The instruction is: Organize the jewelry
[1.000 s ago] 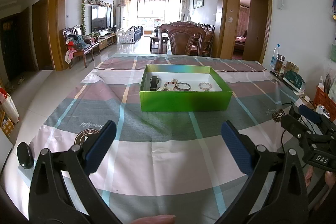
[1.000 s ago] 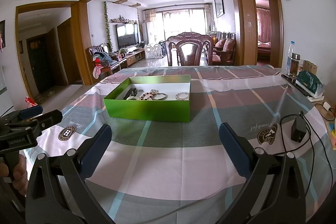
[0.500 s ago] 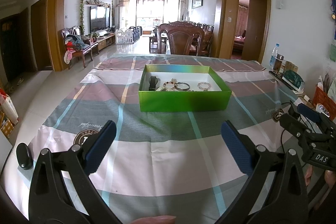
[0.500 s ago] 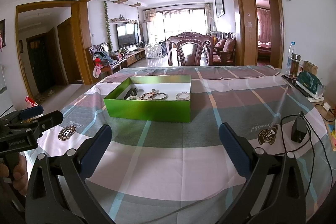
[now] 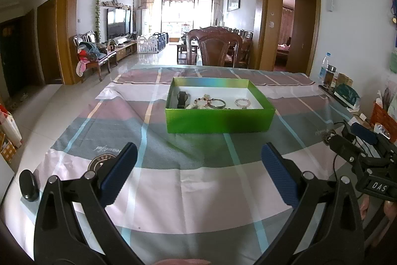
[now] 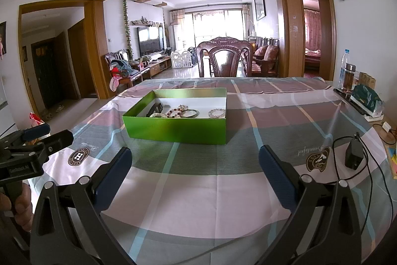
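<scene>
A green open box stands in the middle of the checked tablecloth. Inside lie a black watch, a beaded bracelet, a silver bangle and a pale bead bracelet. My left gripper is open and empty, low over the cloth well in front of the box. My right gripper is open and empty, also in front of the box. Each gripper shows at the edge of the other's view.
A small black object lies at the cloth's left corner. A black adapter with cables lies at the right. Bottles, a green tissue pack and a wooden chair stand beyond.
</scene>
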Action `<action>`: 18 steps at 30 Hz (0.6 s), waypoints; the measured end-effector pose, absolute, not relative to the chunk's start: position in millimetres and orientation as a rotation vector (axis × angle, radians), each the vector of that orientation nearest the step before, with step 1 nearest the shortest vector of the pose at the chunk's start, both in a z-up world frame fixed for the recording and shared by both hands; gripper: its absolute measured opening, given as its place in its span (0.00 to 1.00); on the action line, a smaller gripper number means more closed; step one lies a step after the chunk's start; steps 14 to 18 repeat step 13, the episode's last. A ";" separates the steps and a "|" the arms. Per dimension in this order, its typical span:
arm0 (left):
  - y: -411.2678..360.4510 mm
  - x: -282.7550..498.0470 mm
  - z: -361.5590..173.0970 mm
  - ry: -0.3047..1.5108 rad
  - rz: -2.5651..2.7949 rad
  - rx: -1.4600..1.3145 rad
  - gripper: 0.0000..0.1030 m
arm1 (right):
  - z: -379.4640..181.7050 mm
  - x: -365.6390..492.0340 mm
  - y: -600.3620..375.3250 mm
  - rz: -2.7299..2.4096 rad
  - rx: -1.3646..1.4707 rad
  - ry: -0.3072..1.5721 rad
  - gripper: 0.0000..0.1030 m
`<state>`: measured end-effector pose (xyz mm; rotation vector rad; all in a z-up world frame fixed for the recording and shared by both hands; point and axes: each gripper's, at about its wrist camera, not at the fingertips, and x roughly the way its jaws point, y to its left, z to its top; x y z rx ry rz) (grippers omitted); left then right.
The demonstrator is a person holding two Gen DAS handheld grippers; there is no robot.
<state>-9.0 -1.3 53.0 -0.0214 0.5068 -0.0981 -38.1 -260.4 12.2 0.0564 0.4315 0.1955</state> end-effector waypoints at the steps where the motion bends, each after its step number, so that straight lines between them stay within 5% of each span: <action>1: -1.1 -8.4 52.1 0.508 -0.098 -0.024 0.96 | 11.9 -37.0 -259.4 0.195 0.056 0.433 0.97; 18: 3.3 -2.9 45.5 0.537 -0.106 -0.040 0.96 | 7.0 -30.2 -259.3 0.190 0.057 0.446 0.97</action>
